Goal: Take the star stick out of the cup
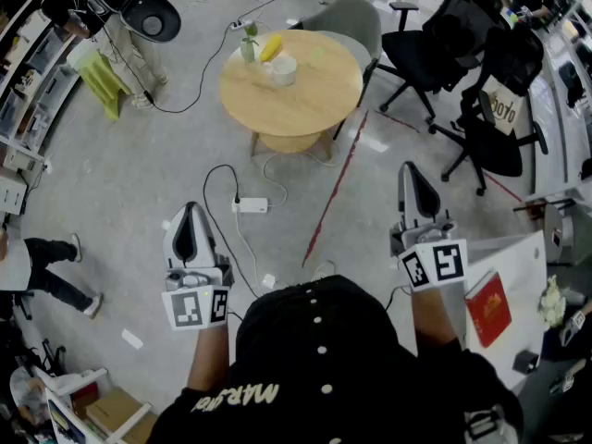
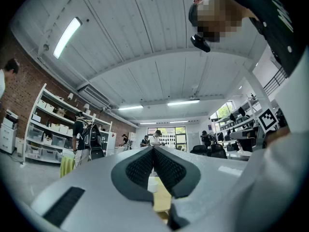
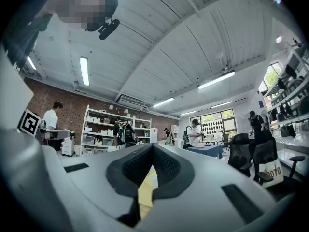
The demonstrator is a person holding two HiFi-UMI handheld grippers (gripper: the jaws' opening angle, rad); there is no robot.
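Left gripper (image 1: pixel 190 215) and right gripper (image 1: pixel 412 174) are both closed and empty, well apart from the round table (image 1: pixel 314 109). On it the yellow star stick (image 1: pixel 271 47) touches the white cup (image 1: pixel 284 69), too small to tell whether it is inside.

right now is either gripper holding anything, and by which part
Nothing. The left gripper and right gripper both have jaws shut, empty; the cup stands away on the table.

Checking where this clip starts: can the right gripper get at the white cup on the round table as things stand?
Probably not yet. The right gripper, shut, is near the person's body; the cup stands on the round table well ahead. Nothing blocks the way, but stepping closer seems needed.
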